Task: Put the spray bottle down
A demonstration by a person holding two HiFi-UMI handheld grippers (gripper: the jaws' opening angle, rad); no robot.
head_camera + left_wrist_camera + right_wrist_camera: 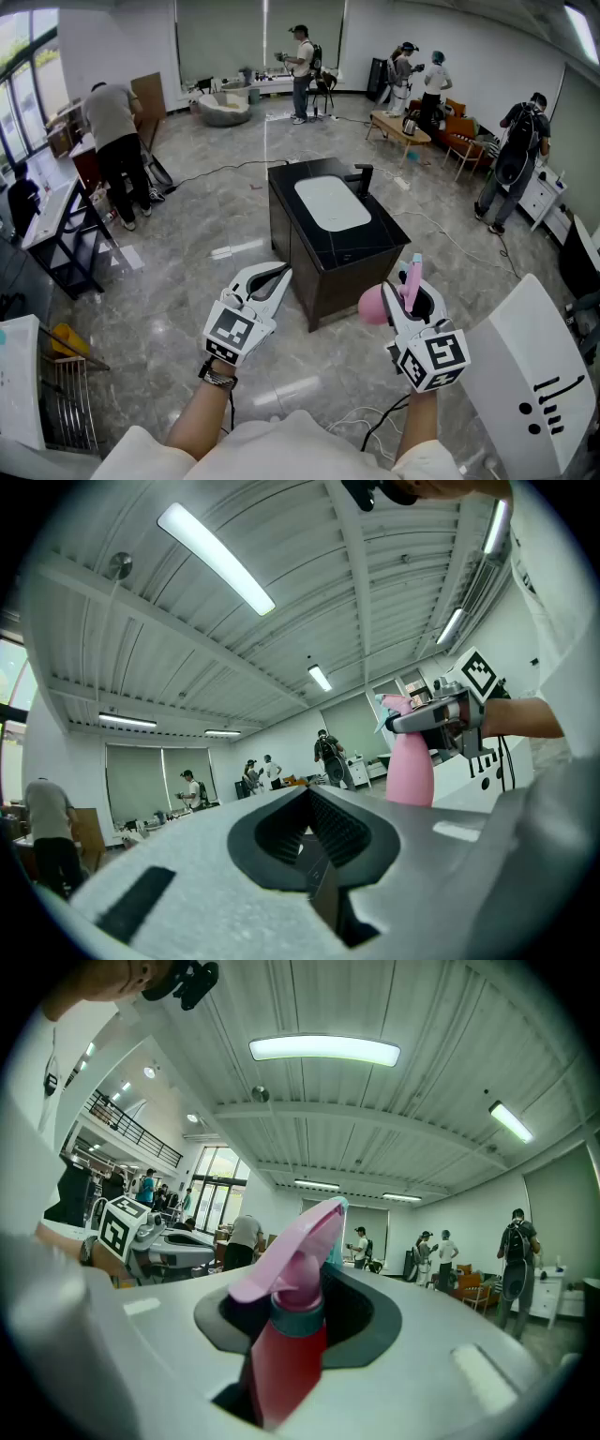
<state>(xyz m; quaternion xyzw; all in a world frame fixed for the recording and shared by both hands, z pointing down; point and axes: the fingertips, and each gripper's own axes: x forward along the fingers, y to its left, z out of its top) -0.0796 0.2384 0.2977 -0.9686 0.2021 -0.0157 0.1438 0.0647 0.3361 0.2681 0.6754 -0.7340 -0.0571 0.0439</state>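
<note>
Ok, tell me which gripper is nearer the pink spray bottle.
Right. The right gripper is closed on the neck of the spray bottle, holding it up. The left gripper sits apart to the bottle's left, holding nothing.

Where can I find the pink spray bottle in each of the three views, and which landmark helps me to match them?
Head view: the spray bottle is at lower right, held in the right gripper.
Left gripper view: it stands upright, right of centre.
Right gripper view: it is at bottom centre, between the jaws.
Shared landmark: the standing person in a cap, far across the room.
</note>
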